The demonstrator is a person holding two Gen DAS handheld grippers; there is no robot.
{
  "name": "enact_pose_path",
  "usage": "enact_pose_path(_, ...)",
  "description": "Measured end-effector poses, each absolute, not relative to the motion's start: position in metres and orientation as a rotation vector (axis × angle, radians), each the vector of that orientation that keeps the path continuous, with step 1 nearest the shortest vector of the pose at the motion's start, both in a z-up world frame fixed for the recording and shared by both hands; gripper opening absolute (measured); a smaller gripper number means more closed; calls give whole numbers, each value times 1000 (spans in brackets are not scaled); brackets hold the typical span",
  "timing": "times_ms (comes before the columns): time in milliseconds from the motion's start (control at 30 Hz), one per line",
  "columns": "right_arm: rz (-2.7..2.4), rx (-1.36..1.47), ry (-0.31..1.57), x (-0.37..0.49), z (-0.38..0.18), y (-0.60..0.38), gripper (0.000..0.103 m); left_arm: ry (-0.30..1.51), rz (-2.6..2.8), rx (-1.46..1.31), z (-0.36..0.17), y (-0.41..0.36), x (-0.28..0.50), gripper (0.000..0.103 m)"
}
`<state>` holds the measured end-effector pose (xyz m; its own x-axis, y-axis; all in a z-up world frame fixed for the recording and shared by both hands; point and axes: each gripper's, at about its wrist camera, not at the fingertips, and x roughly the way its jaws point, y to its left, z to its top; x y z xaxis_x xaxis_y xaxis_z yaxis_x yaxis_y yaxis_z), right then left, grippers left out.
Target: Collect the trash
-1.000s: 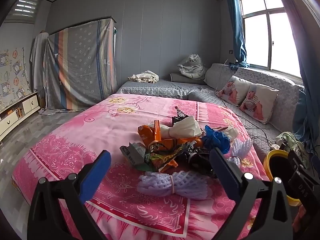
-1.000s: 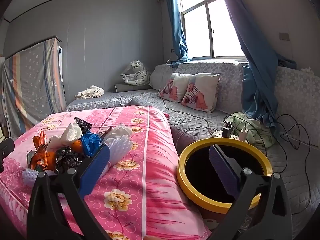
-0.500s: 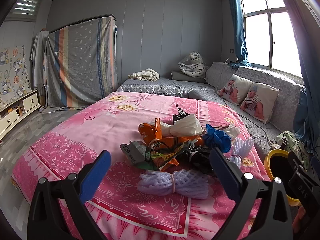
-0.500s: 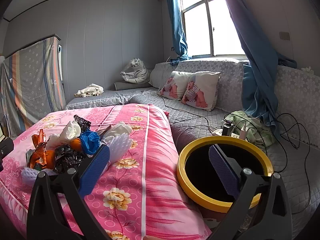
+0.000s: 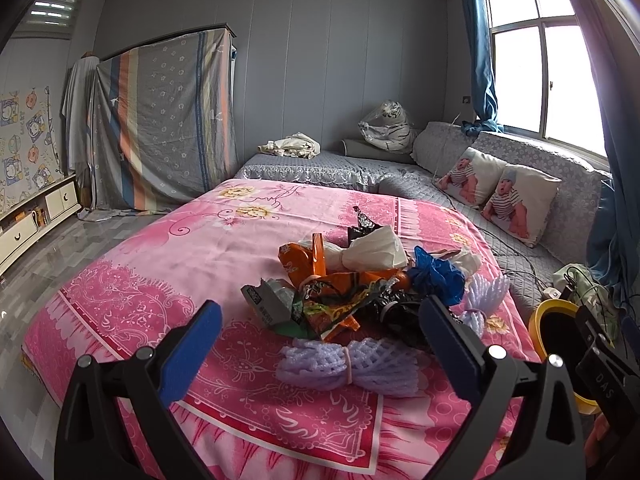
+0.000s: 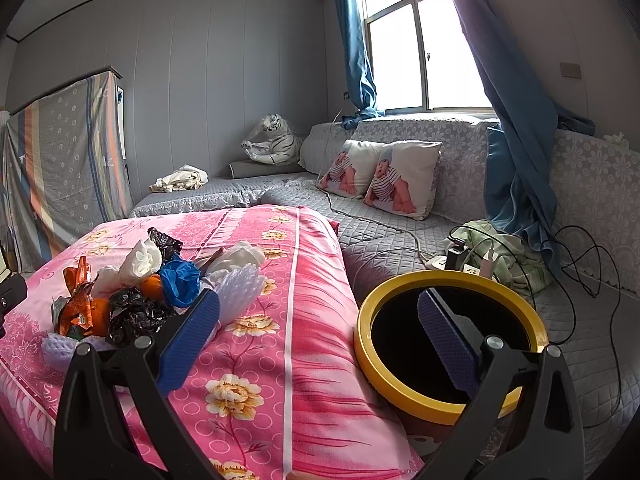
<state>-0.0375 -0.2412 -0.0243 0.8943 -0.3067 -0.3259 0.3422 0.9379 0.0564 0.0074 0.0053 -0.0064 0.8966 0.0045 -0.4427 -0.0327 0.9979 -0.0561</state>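
A pile of trash (image 5: 352,280) lies on the pink bedspread (image 5: 168,264): orange wrappers, white tissue, a blue bag (image 5: 438,276), black plastic, and a purple foam net (image 5: 348,364) nearest me. My left gripper (image 5: 320,344) is open and empty, held just before the foam net. My right gripper (image 6: 320,340) is open and empty, between the pile (image 6: 132,292) on its left and the yellow-rimmed bin (image 6: 400,376) on its right. The bin's rim also shows in the left wrist view (image 5: 536,320), behind the right gripper's body.
A grey quilted sofa (image 6: 400,240) with two baby-print cushions (image 6: 380,176) runs along the window wall. A power strip with cables (image 6: 468,260) and green cloth (image 6: 512,248) lie behind the bin. A drawer unit (image 5: 36,212) stands at the far left on the grey floor.
Both grippers have shifted slightly; the view of the pile and bin has barely changed. Both stay open and empty.
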Motion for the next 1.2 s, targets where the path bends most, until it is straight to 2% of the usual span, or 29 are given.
enact_pose_path(1200, -336, 114, 327, -36, -26, -242, 95, 467, 20, -64, -5, 6, 9, 96)
